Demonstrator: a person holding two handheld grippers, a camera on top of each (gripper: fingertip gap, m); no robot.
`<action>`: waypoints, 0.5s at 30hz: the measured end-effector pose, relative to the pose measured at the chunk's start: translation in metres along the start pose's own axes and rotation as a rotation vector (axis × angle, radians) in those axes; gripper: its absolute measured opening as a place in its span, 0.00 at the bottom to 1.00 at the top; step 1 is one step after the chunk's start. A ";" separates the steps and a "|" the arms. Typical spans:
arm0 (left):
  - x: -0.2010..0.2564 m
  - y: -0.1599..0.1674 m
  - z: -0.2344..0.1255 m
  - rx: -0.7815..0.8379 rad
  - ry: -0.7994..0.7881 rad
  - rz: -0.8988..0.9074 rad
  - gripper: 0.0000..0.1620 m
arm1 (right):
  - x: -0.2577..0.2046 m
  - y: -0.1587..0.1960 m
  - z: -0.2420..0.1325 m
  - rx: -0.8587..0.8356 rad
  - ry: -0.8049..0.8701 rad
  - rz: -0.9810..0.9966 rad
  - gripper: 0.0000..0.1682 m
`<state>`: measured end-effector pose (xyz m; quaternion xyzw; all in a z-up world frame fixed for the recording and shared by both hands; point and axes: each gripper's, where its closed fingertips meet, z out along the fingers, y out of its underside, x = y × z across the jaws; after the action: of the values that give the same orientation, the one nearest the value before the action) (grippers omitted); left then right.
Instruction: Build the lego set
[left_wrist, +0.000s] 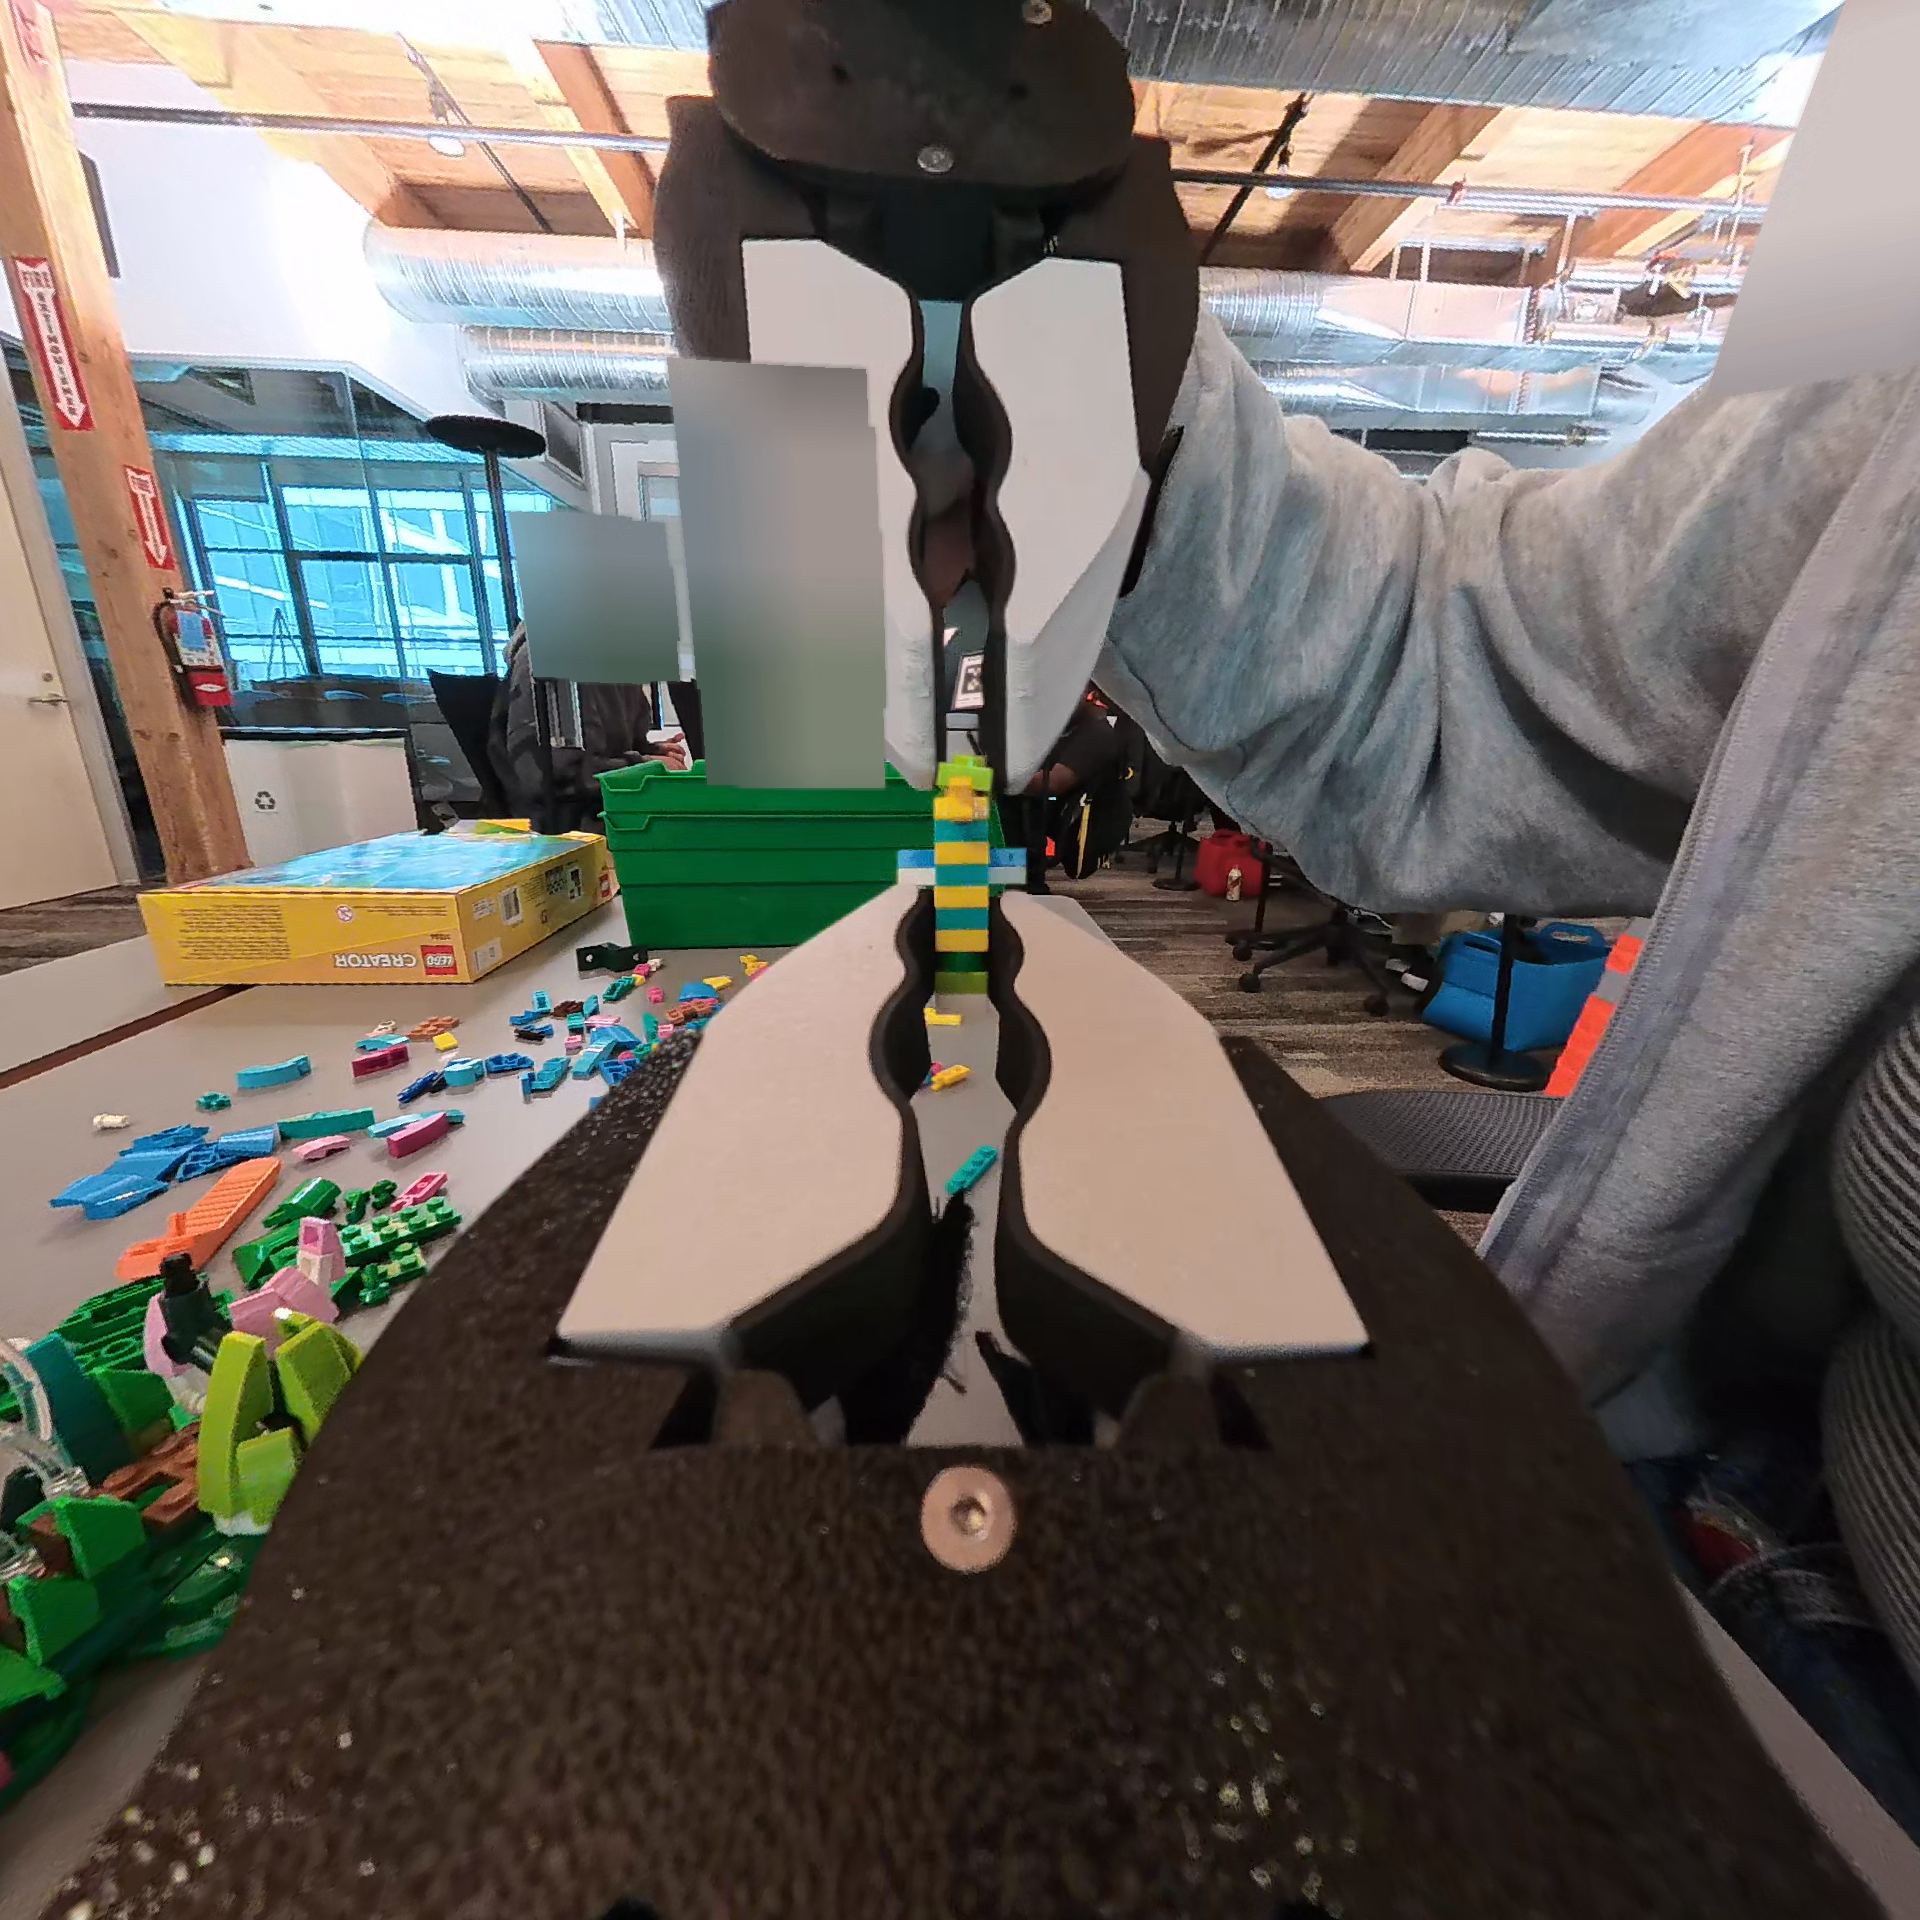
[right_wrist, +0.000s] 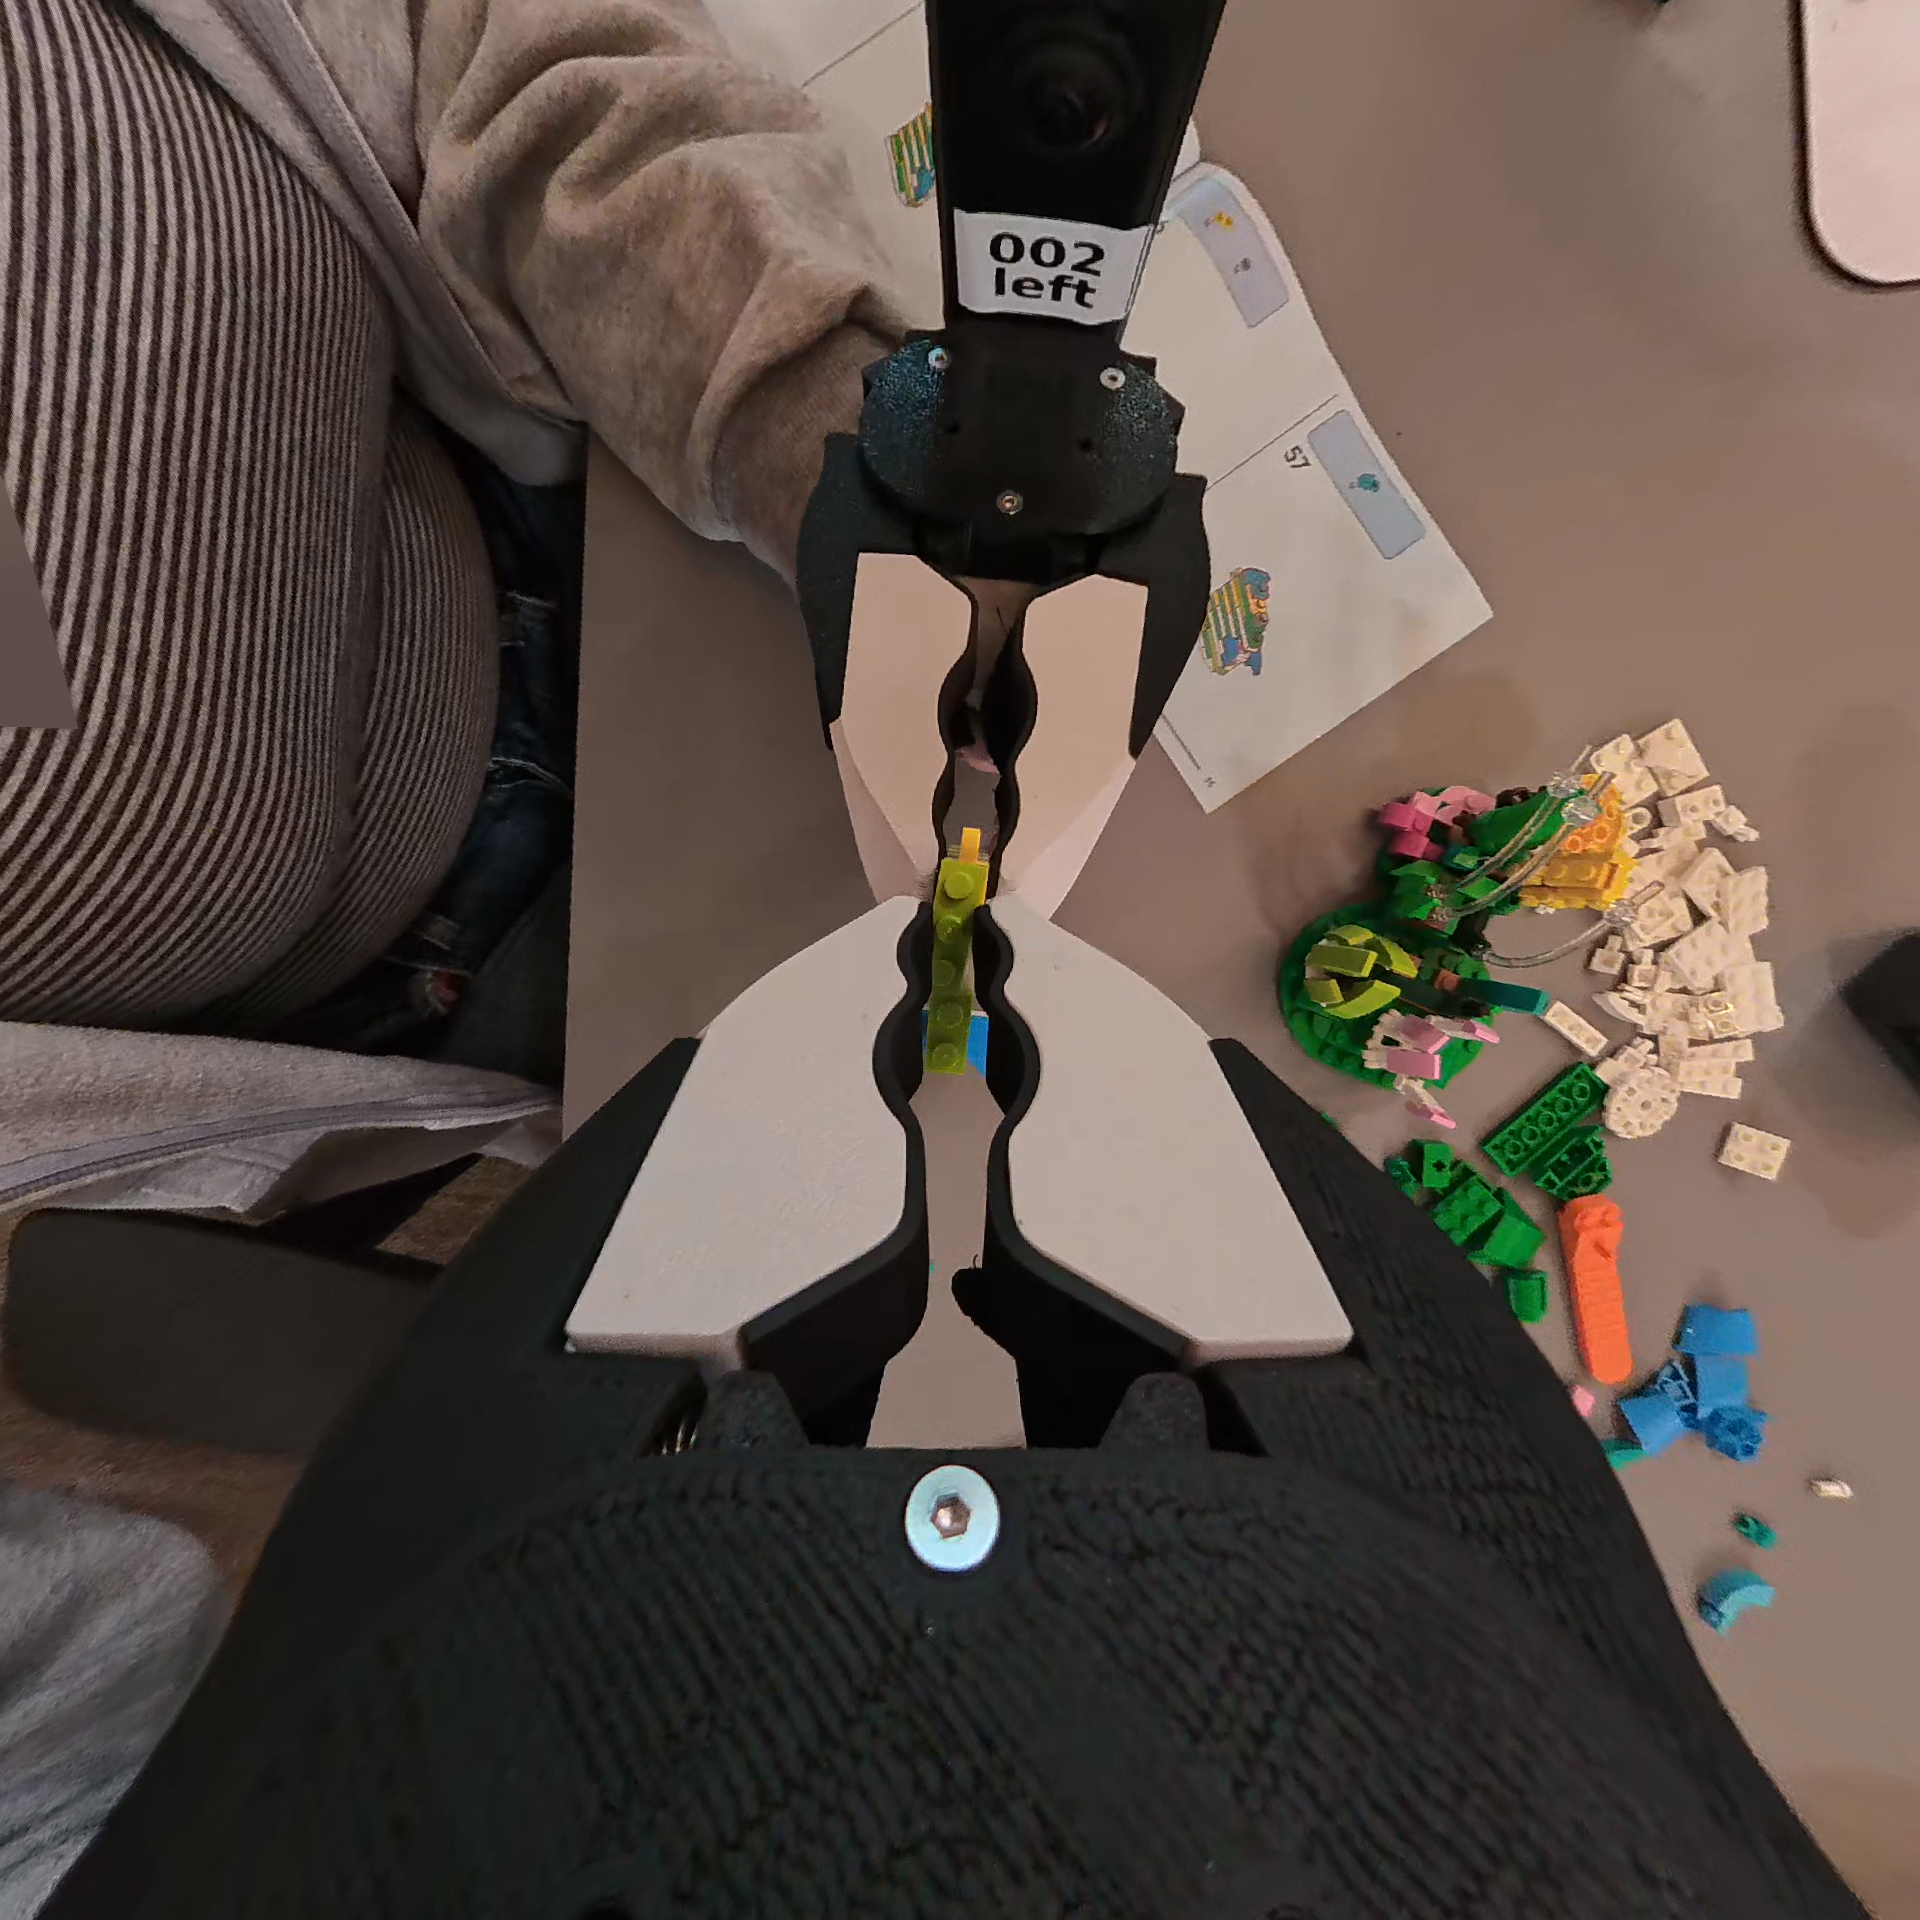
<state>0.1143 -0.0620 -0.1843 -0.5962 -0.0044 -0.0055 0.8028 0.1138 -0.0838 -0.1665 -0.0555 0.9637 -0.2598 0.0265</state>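
The left gripper (left_wrist: 961, 925), black with white fingers, pinched the bottom of a tall, thin tower of yellow, teal and green plastic bricks (left_wrist: 961, 883). The right gripper (left_wrist: 961, 774) came down from above and pinched the tower's lime top. Loose coloured bricks (left_wrist: 416, 1091) lay on the grey table (left_wrist: 312, 1023), near a yellow cardboard box (left_wrist: 374, 909) and stacked green plastic bins (left_wrist: 748, 842).

Bright even indoor light, daylight through the tall blue-tinted glass windows (left_wrist: 343, 582), soft faint shadows on the grey matte tabletop (right_wrist: 1558, 312), strong fisheye bending at edges, near black textured plastic gripper body (left_wrist: 966, 1662) slightly soft
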 end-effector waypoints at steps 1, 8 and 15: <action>0.000 0.000 0.000 0.000 0.003 -0.001 0.05 | -0.001 0.001 0.000 -0.002 -0.006 0.001 0.04; -0.002 -0.001 0.000 0.006 0.001 -0.002 0.05 | 0.001 0.000 0.000 0.001 0.010 0.000 0.04; -0.003 -0.002 -0.001 0.015 -0.001 -0.010 0.05 | 0.002 -0.001 -0.002 0.006 0.028 0.010 0.04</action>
<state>0.1116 -0.0634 -0.1824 -0.5900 -0.0076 -0.0093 0.8073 0.1116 -0.0837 -0.1644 -0.0468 0.9635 -0.2633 0.0144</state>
